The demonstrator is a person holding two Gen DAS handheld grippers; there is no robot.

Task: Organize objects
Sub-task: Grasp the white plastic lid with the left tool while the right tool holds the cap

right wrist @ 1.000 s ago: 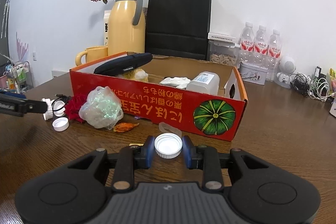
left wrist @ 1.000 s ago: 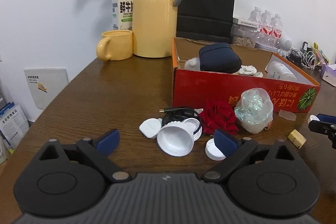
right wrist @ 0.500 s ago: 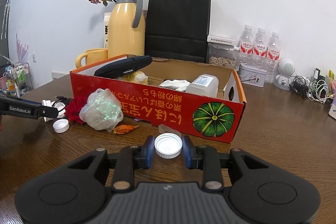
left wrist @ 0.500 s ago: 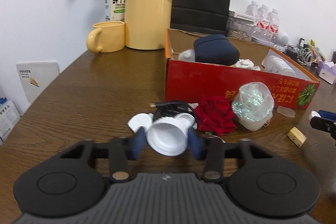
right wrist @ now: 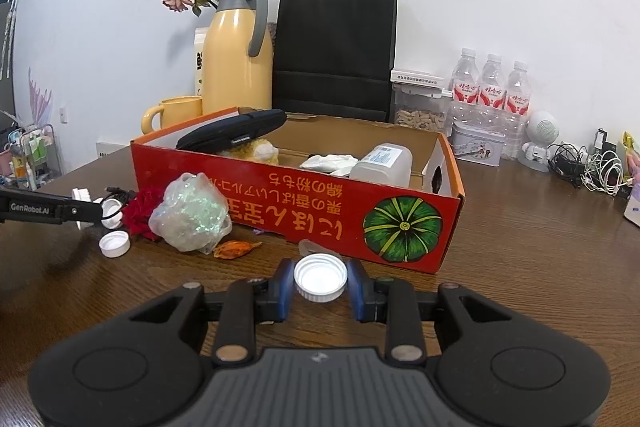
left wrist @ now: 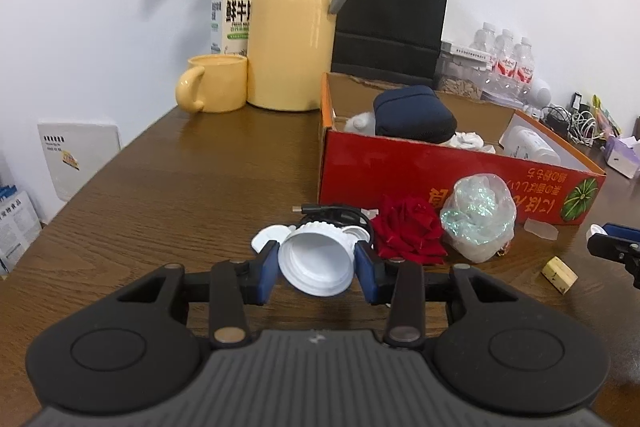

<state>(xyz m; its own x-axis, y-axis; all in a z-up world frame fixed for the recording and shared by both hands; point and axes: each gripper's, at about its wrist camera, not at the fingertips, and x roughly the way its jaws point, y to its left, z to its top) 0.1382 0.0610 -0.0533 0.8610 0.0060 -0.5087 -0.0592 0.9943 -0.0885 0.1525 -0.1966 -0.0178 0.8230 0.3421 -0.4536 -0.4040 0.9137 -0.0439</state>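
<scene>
we hold the left claw [left wrist: 316, 267] level and low over the surface [left wrist: 180, 195], its blue fingers [left wrist: 267, 269] pinched on a large white lid [left wrist: 318, 263] tipped with its hollow side toward the camera. just ahead of it lie small white caps [left wrist: 266, 237], a black cable [left wrist: 332, 213], a red rose [left wrist: 410, 229] and a crumpled plastic bag [left wrist: 478, 219]; beyond those stands the red box [left wrist: 400, 167]. the right claw [right wrist: 320, 285] also sits level, closed on a small white cap [right wrist: 320, 283] held open side up, with the red box [right wrist: 360, 215] directly ahead and a loose white cap [right wrist: 115, 243] far to its left.
</scene>
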